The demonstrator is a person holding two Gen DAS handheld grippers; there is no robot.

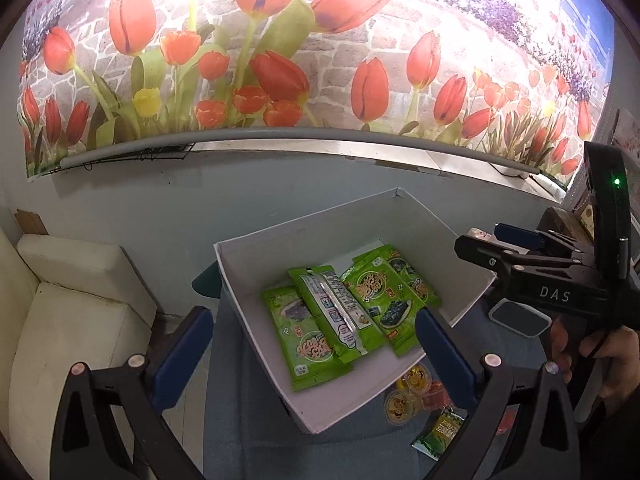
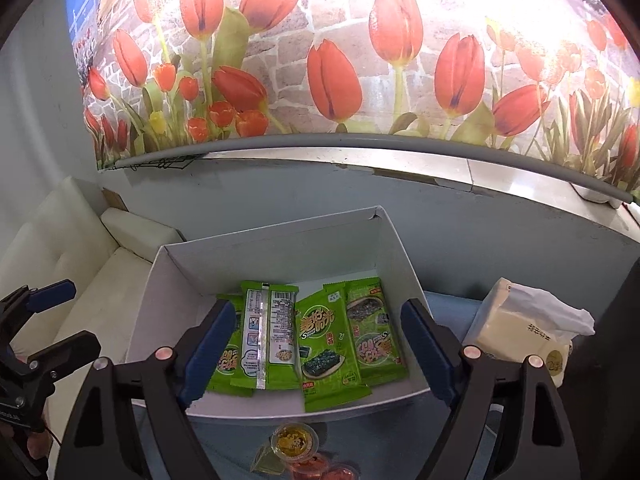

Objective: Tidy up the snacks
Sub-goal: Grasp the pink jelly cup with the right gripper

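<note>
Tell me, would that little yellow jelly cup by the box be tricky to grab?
Probably a bit. The jelly cup looks small, round and glossy, so it may slip between the pads. Its thin plastic wall likely dents if squeezed. It sits low and wide, so tipping seems unlikely.

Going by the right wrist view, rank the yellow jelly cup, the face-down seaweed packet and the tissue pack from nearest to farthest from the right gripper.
1. Face-down seaweed packet, in the box, just ahead.
2. Yellow jelly cup, on the table, below the right gripper.
3. Tissue pack, far right, outside the box.
</note>
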